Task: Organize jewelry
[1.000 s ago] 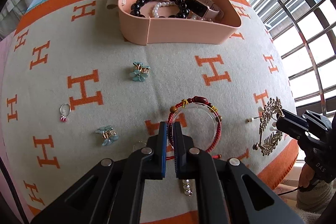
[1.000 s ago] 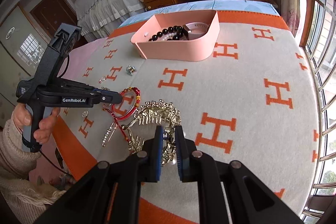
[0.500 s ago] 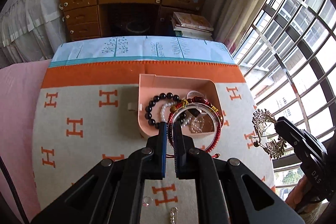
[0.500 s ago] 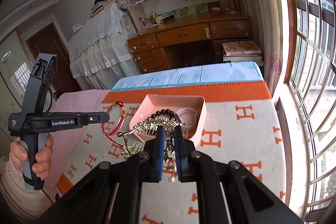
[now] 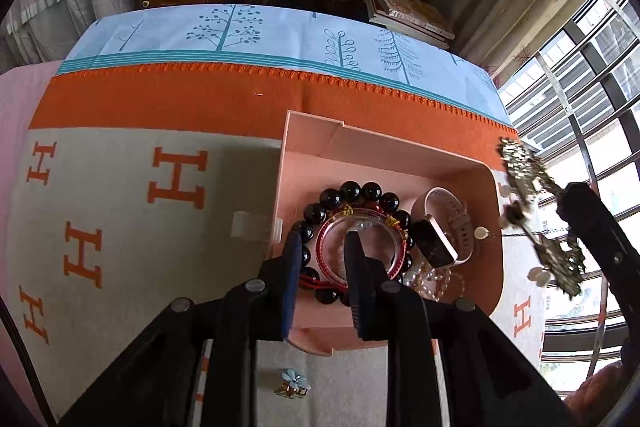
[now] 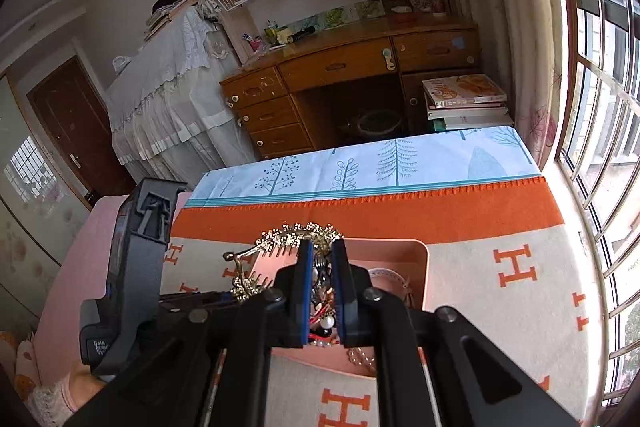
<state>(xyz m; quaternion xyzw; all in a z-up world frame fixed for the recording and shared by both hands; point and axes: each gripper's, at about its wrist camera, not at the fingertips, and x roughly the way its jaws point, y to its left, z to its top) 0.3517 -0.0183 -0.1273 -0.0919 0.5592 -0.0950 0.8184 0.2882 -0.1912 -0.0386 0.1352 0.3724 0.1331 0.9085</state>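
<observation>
Red cord bracelet [image 5: 362,247] lies in pink tray [image 5: 400,155], atop black bead bracelet [image 5: 352,191]; left gripper [image 5: 325,269] fingers parted, one inside loop. Risk: withdrawal snags cord, drags it out. Right gripper [image 6: 321,285] clenched on gold hair comb [image 6: 296,235] above tray; dangling pearls may tangle with watch [image 5: 438,239].

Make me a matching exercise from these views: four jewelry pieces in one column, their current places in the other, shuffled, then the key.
1. red cord bangle
2. gold hair comb
3. blue flower earring
4. pink smartwatch

A. on the blanket, outside the tray
B. clamped in the right gripper
C. in the tray between the open left gripper fingers
D. in the tray, right of the black beads

Pairs: 1-C, 2-B, 3-A, 4-D
</observation>
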